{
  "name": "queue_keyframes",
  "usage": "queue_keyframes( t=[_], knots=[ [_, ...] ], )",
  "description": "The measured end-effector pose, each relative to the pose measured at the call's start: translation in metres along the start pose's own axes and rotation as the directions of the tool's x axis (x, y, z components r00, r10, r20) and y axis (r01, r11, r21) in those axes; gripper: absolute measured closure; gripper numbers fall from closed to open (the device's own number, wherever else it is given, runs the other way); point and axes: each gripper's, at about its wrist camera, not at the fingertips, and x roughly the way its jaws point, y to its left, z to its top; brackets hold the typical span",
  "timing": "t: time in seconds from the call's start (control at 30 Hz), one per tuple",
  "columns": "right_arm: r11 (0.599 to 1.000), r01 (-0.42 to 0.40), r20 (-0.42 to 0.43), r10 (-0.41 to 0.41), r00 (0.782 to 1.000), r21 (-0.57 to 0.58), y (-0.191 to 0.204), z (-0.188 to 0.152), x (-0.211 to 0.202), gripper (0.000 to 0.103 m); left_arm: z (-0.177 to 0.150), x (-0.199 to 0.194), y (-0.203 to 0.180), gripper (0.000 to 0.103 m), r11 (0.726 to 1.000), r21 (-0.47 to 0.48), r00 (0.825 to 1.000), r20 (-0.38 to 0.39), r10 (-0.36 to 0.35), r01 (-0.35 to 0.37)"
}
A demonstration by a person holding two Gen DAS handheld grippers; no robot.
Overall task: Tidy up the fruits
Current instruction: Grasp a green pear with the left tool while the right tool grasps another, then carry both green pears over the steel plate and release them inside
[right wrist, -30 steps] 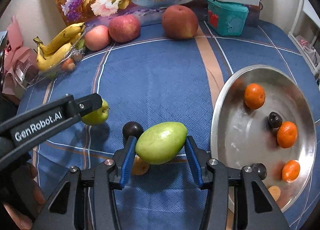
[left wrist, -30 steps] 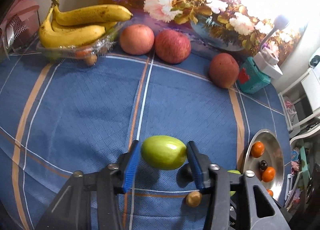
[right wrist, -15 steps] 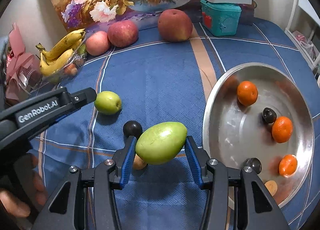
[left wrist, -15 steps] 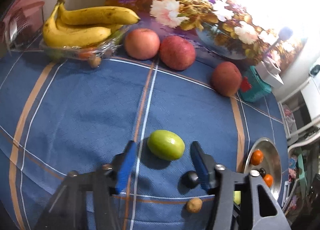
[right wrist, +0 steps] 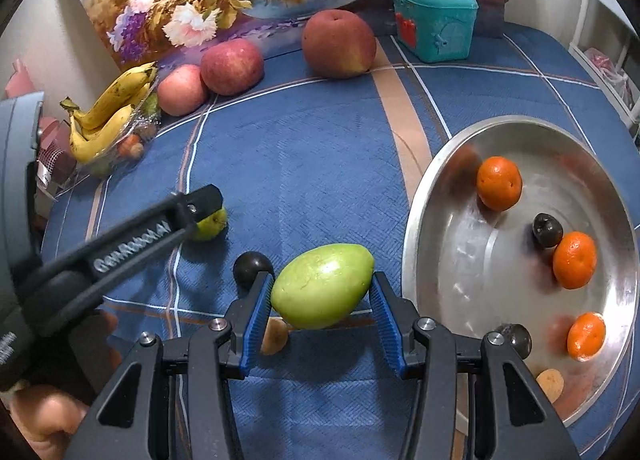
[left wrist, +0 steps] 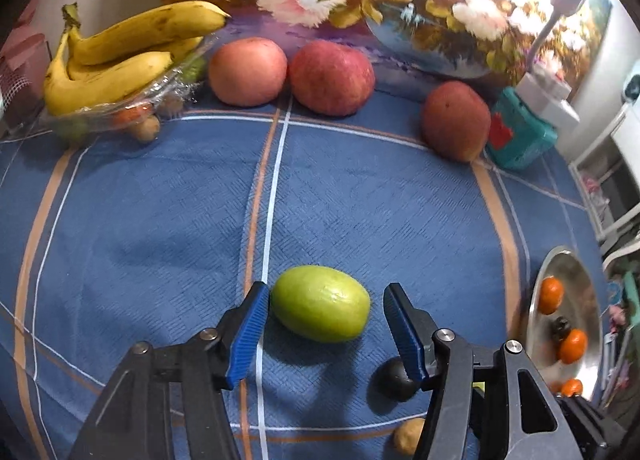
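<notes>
My left gripper [left wrist: 324,318] is open around a small green fruit [left wrist: 320,308] that lies on the blue cloth; the left pad is close to it, the right pad stands apart. The same fruit [right wrist: 210,224] shows partly behind the left gripper's finger in the right wrist view. My right gripper [right wrist: 320,302] is shut on a larger green fruit [right wrist: 322,286], held above the cloth just left of the steel bowl [right wrist: 432,188]. The bowl holds three oranges [right wrist: 499,183], dark plums [right wrist: 547,230] and a small brown fruit.
Bananas in a clear tray [left wrist: 120,56] and three red apples [left wrist: 332,78] line the back by a flower painting. A teal box [left wrist: 520,136] stands back right. A dark plum [right wrist: 252,266] and a small brown fruit [right wrist: 274,336] lie under my right gripper.
My left gripper let go of the small green fruit, which now rests on the cloth; the jaws opened, drew back, then came close around it again. The right gripper kept its hold.
</notes>
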Motion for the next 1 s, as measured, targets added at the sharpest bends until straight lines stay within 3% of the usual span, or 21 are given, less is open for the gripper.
queue_keyframes(
  t=[0.13,0.2,0.37,0.5,0.67,0.83,1.0],
  knots=[
    [1.0,0.001,-0.006,-0.001,1.0,0.003,-0.001,0.0,0.003,0.052,0.0,0.003,0.001,0.04,1.0,-0.001,1.0,0.011,0.004,-0.004],
    [1.0,-0.002,-0.006,0.002,1.0,0.002,0.0,0.0,0.003,0.052,0.001,0.001,0.003,0.048,1.0,-0.003,1.0,0.022,-0.006,0.006],
    [1.0,-0.005,-0.006,0.005,1.0,-0.002,0.0,0.0,0.003,0.052,0.001,-0.002,0.009,0.048,0.999,-0.033,0.999,0.007,-0.035,0.035],
    [1.0,-0.004,-0.001,0.004,1.0,-0.003,-0.001,0.0,0.001,0.052,0.002,-0.005,0.012,0.048,0.998,-0.053,1.0,-0.008,-0.017,0.017],
    [1.0,-0.014,0.018,0.014,1.0,-0.007,0.0,0.001,-0.008,0.052,0.007,-0.025,0.013,0.048,0.996,-0.077,0.999,0.026,-0.043,0.045],
    [1.0,-0.02,0.057,0.019,0.998,0.013,-0.01,0.006,-0.025,0.052,0.009,-0.047,-0.004,0.048,0.995,-0.051,0.994,0.062,-0.085,0.088],
    [0.993,0.054,0.108,-0.065,0.992,0.103,-0.051,0.011,-0.046,0.052,0.007,-0.054,-0.037,0.048,0.99,0.011,0.988,0.058,-0.142,0.141]
  ],
)
